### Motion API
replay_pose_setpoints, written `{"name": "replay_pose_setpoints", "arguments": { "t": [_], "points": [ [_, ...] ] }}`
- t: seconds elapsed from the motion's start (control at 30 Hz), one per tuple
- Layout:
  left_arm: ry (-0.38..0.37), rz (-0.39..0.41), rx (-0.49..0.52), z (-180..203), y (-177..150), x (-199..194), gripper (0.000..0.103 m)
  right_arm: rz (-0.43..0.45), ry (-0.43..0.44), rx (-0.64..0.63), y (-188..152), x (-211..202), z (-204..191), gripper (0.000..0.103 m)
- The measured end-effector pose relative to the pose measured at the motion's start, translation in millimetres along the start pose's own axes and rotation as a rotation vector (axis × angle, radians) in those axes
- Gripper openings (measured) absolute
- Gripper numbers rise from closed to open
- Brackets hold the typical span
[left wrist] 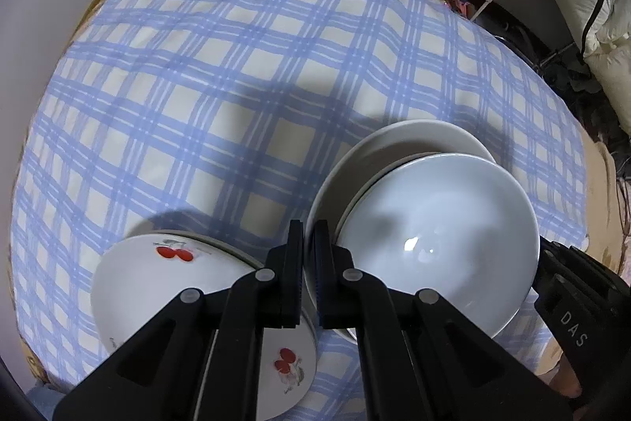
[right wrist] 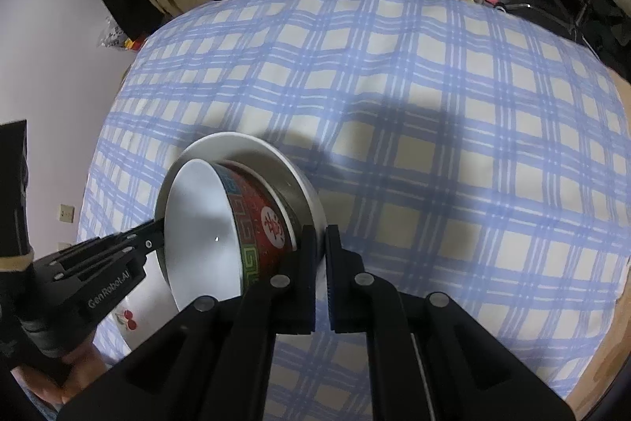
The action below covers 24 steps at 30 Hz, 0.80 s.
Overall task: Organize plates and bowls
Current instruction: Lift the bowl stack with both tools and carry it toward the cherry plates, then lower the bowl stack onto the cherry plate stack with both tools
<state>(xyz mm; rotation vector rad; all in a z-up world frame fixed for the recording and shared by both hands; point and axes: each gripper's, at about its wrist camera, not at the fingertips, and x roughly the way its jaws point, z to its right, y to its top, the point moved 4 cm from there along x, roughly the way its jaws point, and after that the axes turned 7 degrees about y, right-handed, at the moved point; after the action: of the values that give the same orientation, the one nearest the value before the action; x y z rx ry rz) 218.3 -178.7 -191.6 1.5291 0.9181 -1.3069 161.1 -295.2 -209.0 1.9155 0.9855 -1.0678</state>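
Left gripper (left wrist: 308, 228): pointing straight down, jaws pressed together on the near rim of the red-patterned bowl (left wrist: 434, 243). One finger inside the white interior, the other outside.

Out from that pinch: bowl body lying to the gripper's right, directly over the white plate (left wrist: 394, 141). Tipped, not level; in the right wrist view the mouth faces away from the plate's centre and the foot points down into its well. Foot touching the plate or just clear of it: cannot tell.

Right gripper (right wrist: 321, 237): at the plate's opposite edge from the left gripper. Jaws nearly together, plate rim running into the narrow gap, so apparently a pinch on that rim; contact itself half hidden.

Round bowl, so no long axis to line up. Judged the deciding relation: foot over the plate's centre, mouth to be brought level. Left hand is the one carrying the bowl; right only steadying.

Cherry-print dish (left wrist: 157, 287): beside the plate on the left gripper's side, close but apart, resting on the blue checked cloth (left wrist: 236, 66).
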Motion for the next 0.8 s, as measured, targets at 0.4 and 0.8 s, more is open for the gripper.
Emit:
{"name": "replay_pose_setpoints", "arguments": {
  "t": [0.4,0.8],
  "points": [
    [0.013,0.02,-0.019,-9.6,-15.7,-22.2,0.003,0.006,0.034,0.036,-14.8,-8.8,-4.8,0.009],
    [0.036,0.078,-0.067,-41.8,-34.2,-68.4,0.003,0.04,0.05,-0.019,-21.9,-38.4,-44.0,0.009]
  ]
}}
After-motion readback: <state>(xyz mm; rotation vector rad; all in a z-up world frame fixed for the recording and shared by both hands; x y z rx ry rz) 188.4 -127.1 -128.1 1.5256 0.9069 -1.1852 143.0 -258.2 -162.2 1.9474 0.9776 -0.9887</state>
